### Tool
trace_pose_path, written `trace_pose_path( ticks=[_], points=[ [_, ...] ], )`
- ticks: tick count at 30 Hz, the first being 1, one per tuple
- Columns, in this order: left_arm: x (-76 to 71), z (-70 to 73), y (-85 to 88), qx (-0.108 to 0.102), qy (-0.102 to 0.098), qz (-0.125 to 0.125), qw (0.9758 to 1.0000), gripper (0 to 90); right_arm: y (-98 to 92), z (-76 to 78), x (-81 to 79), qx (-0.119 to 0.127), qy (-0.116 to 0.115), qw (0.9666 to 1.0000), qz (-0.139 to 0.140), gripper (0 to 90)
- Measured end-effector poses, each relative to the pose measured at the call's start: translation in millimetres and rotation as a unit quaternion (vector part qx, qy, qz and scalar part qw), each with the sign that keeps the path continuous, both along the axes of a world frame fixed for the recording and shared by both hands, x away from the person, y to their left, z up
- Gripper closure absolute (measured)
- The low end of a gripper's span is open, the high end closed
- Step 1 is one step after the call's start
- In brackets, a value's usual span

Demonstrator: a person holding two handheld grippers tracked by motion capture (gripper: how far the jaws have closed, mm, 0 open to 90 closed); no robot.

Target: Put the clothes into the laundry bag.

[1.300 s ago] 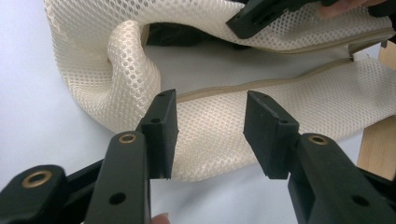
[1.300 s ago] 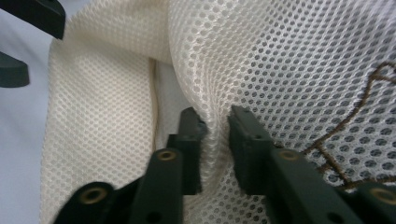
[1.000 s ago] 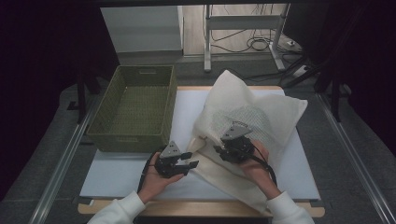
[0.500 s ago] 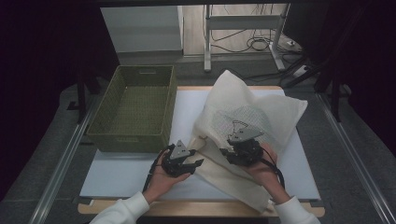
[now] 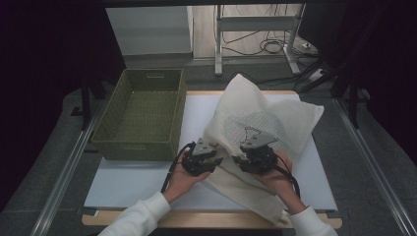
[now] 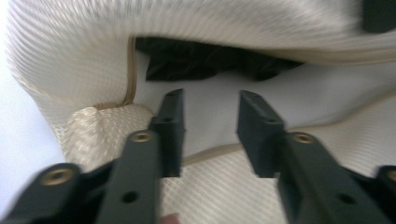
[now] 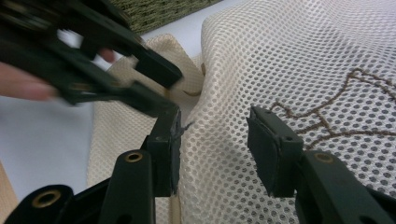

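Note:
A cream mesh bag (image 5: 275, 113) lies on the white table top (image 5: 133, 182), its mouth toward me. My left gripper (image 5: 216, 160) points into that mouth. In the left gripper view its jaws (image 6: 210, 121) stand open over the bag's lower trimmed edge (image 6: 70, 56) and have just been closing, with nothing pinched. A dark thing (image 6: 196, 60) lies inside the bag. My right gripper (image 5: 238, 160) sits at the bag's upper layer. Its jaws (image 7: 215, 140) have eased apart a little, with mesh (image 7: 280, 60) bulging between them. The left gripper (image 7: 163, 88) shows just beyond.
A green woven basket (image 5: 135, 147) stands on the table's left half, and its wall (image 7: 159, 9) also shows in the right gripper view. Brown stitching (image 7: 355, 107) marks the mesh. Metal rails run along both sides of the table.
My left hand has slid right along the table to the bag's mouth, close beside the right gripper. The right hand has stayed in place.

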State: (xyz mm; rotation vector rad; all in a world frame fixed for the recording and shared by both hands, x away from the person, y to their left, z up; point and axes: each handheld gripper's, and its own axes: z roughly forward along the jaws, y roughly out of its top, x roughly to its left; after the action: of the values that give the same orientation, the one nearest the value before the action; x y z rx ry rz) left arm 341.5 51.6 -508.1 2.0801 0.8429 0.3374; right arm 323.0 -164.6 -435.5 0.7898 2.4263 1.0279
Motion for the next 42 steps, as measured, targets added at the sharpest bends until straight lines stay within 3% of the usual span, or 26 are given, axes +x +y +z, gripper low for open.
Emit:
trace_pose_path(
  ticks=[2,3,6,10,12,18,24,29,31,36,42],
  points=[
    [6.7,-6.7,-1.9,0.01,0.009,0.011,0.9998,73.9,-1.2,-0.1,0.5,0.001,0.0,1.0,-0.001,54.6],
    [10.9,-11.1,-0.8,0.026,0.015,0.019,0.9994,76.1,-1.8,0.0,0.6,0.001,0.001,1.0,-0.001,54.6],
    [15.7,-16.3,9.3,0.038,0.017,0.047,0.998,81.8,-3.0,-0.3,1.3,0.003,0.001,1.0,-0.003,54.7],
    [14.2,-16.4,26.5,0.057,0.003,0.086,0.9947,82.5,-3.9,-1.1,2.8,0.001,0.002,1.0,-0.005,54.6],
    [9.6,-16.0,35.0,0.055,-0.006,0.095,0.9939,82.2,-3.5,-1.9,3.1,0.0,0.003,1.0,-0.006,54.6],
    [-1.0,-15.7,50.3,0.044,-0.011,0.104,0.9935,81.0,-0.1,-5.2,3.3,-0.003,0.009,1.0,0.003,58.9],
    [-5.7,-19.4,54.7,0.042,-0.008,0.101,0.994,80.6,8.5,-2.1,-3.0,-0.012,0.003,0.9997,0.02,58.2],
    [-4.9,-21.1,55.9,0.036,-0.004,0.1,0.9943,79.7,12.8,-10.9,-1.3,-0.057,-0.001,0.9984,-0.006,46.2],
    [-4.3,-22.1,55.8,0.032,-0.002,0.1,0.9945,79.7,14.7,-17.3,0.3,-0.077,0.007,0.9969,-0.017,40.0],
    [-3.8,-22.9,55.9,0.031,0.0,0.098,0.9947,79.4,28.0,-27.1,-5.3,-0.134,-0.025,0.99,-0.034,30.2],
    [-3.6,-23.0,56.9,0.028,0.003,0.096,0.995,79.3,38.6,-41.2,-8.5,-0.196,-0.059,0.9775,-0.051,27.6]
  ],
)
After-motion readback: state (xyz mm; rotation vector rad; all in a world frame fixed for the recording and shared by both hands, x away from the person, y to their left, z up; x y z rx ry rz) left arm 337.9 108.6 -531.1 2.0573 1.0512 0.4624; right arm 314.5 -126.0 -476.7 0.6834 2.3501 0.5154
